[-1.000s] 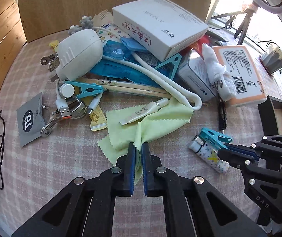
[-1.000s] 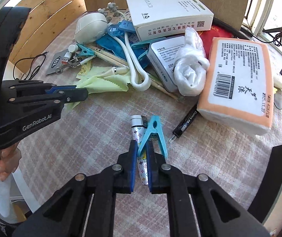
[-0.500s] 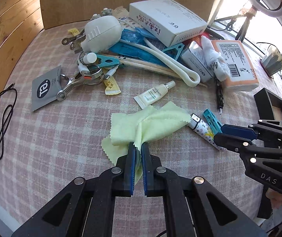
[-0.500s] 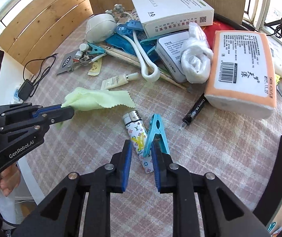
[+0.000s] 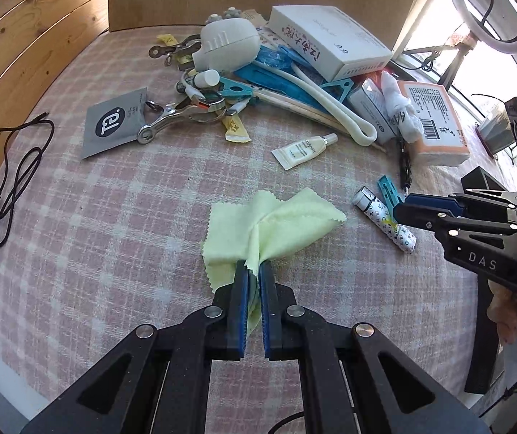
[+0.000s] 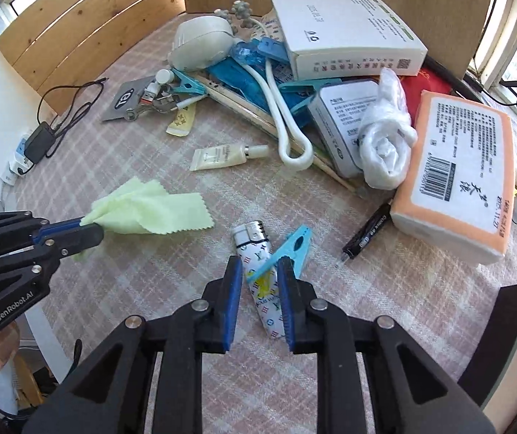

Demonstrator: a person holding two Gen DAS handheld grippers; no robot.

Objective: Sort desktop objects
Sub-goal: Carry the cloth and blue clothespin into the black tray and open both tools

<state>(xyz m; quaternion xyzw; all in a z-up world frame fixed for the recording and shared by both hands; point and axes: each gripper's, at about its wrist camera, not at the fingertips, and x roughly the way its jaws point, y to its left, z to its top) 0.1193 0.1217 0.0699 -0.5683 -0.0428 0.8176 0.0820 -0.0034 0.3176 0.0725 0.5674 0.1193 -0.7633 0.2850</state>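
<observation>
We pinch a soft, pale-yellow cloth [image 5: 273,224] with zigzag edges in our left gripper [image 5: 253,271], above the checked tablecloth [image 5: 114,217]. Our right gripper [image 6: 258,271], jaws just parted, straddles a patterned lighter [image 6: 258,264] and a plastic blue clip [image 6: 287,249] without pressing either.

Both grippers are black, angular plastic linkages with silver pivot screws and blue pads lining the fingers. The left gripper [image 5: 253,271] carries white "GenRobot.AI" lettering on its side; the right gripper [image 6: 258,271] is marked "DAS".
</observation>
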